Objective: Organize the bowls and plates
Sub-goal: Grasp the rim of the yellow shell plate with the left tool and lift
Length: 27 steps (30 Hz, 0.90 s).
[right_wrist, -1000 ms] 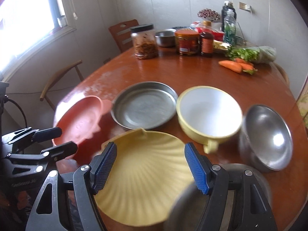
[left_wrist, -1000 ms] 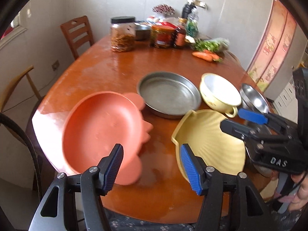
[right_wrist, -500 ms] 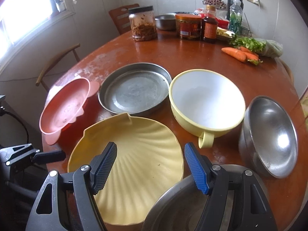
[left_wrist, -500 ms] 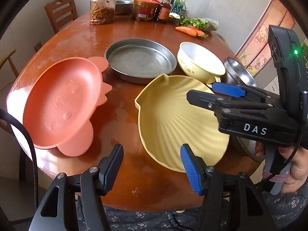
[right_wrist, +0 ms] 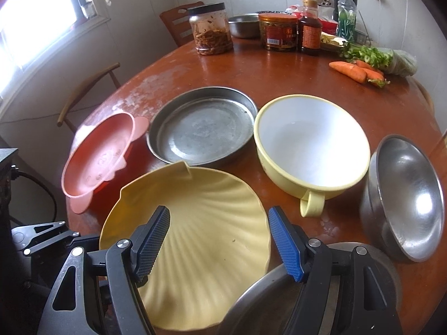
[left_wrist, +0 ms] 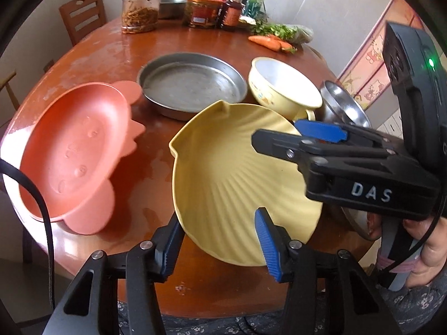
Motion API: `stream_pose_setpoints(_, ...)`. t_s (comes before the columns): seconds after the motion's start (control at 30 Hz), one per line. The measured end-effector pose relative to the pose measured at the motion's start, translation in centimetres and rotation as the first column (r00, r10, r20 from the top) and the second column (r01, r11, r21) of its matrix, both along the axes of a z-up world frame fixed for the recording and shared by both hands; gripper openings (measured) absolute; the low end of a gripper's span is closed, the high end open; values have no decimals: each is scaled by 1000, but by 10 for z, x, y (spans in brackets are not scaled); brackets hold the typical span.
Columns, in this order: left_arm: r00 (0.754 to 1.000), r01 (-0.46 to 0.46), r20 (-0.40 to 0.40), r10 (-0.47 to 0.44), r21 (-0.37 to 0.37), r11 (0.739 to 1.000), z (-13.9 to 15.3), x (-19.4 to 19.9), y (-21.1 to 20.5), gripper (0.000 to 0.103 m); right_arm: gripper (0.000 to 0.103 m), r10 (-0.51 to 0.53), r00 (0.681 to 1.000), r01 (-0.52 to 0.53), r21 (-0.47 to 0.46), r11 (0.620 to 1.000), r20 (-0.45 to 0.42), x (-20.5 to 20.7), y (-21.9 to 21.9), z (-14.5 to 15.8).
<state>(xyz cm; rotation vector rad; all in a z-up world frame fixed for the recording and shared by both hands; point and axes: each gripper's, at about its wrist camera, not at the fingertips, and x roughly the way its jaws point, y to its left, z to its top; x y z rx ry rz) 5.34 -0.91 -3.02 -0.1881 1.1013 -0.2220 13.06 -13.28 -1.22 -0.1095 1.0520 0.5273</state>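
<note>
A yellow shell-shaped plate (left_wrist: 237, 173) (right_wrist: 201, 223) lies at the near edge of the round wooden table (left_wrist: 117, 53). My left gripper (left_wrist: 218, 243) is open, its fingers either side of the plate's near rim. My right gripper (right_wrist: 220, 240) is open above the same plate; it also shows in the left wrist view (left_wrist: 301, 136). An orange plate (left_wrist: 75, 150) (right_wrist: 97, 156) lies at the left. A metal pan (left_wrist: 192, 83) (right_wrist: 201, 128), a yellow handled bowl (left_wrist: 282, 89) (right_wrist: 310, 145) and a steel bowl (right_wrist: 408, 203) sit behind. A steel dish rim (right_wrist: 265, 301) shows under the right gripper.
Jars, bottles and a small steel bowl (right_wrist: 245, 25) stand at the table's far side, with carrots (right_wrist: 354, 72) and greens at the far right. Wooden chairs (left_wrist: 81, 16) stand behind and left. A cable (left_wrist: 42, 203) hangs at the left.
My left gripper has moved right and forward, so its open fingers now straddle the yellow plate's near rim. My right gripper has stayed over the plate.
</note>
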Motion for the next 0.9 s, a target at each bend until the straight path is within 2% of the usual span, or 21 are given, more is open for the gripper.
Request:
stream_pose_setpoints(0.2, 999, -39, 31, 39, -6, 999, 12, -2, 17, 51, 75, 12, 1000, -13, 58, 998, 17, -3, 7, 15)
stream_pose_setpoints(0.43, 992, -98, 74, 98, -3, 995, 25, -8, 44, 51, 75, 52, 996, -56, 62, 996, 67, -9, 32, 32)
stream_pose_setpoints(0.67, 981, -167, 103, 167, -6, 986, 35, -15, 78, 51, 75, 111, 989, -118, 71, 990, 99, -9, 68, 47)
stream_pose_setpoints(0.9, 964, -240, 117, 239, -7, 971, 37, -20, 114, 51, 75, 170, 980, -177, 60, 982, 106, -2, 113, 49)
